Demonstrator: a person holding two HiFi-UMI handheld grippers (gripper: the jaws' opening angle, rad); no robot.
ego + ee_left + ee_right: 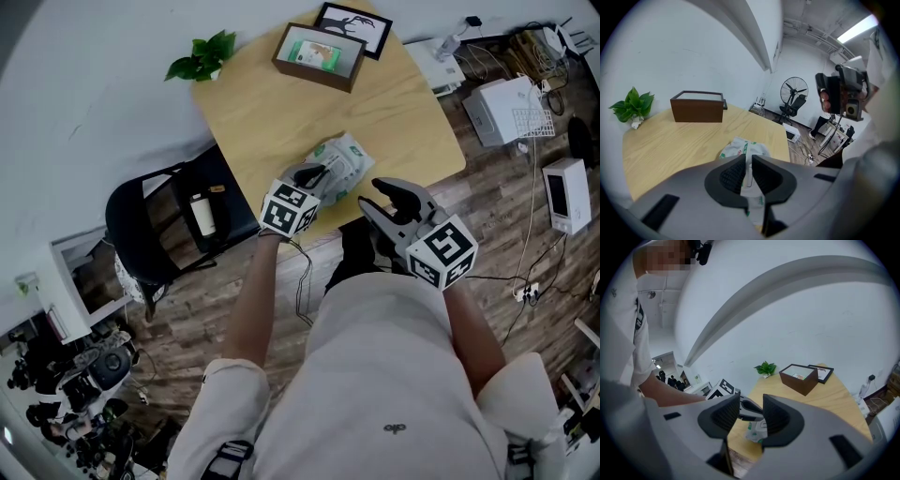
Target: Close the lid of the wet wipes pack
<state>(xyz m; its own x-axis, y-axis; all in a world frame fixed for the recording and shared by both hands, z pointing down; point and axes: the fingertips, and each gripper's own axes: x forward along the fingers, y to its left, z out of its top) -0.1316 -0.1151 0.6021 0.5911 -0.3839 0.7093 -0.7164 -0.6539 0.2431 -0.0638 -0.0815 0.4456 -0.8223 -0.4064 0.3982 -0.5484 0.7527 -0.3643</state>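
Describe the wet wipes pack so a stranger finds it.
Find the light wooden table by the white wall. At its edge nearest the person lies a soft white and green wipes pack; unlike the dark brown box and black picture frame behind, it's crumpled.

A workroom or lab-style office: a plank floor strewn with cables and white equipment boxes, a heap of dark gear by 1 wall, a light wooden table, 1 black chair, a standing fan, bare white walls and a ceiling strip light beside exposed pipes
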